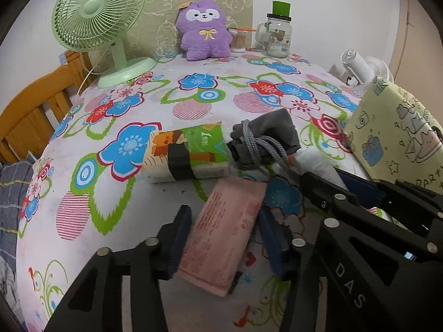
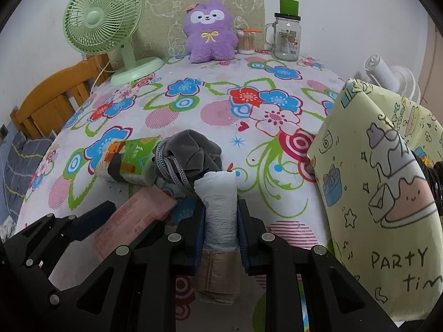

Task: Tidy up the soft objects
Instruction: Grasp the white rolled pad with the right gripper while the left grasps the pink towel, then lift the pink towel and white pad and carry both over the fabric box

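Observation:
A pink tissue pack (image 1: 224, 232) lies tilted between the fingers of my left gripper (image 1: 224, 215), whose pads press on both its long sides. My right gripper (image 2: 221, 207) is shut on a white roll of plastic bags (image 2: 220, 221), which points away from me; the same roll (image 1: 318, 163) shows at the right of the left wrist view. Just beyond both grippers lie a green tissue pack (image 1: 191, 152) with a black band and a grey drawstring pouch (image 1: 265, 138). A purple plush toy (image 1: 205, 33) sits at the table's far edge.
A yellow cartoon-print fabric bin (image 2: 382, 179) stands close on the right. On the floral tablecloth (image 1: 138, 105) stand a green fan (image 1: 99, 13) at the far left, a glass jar (image 1: 278, 36) and a cotton-swab tub (image 1: 238, 40). A wooden frame (image 1: 36, 105) borders the left.

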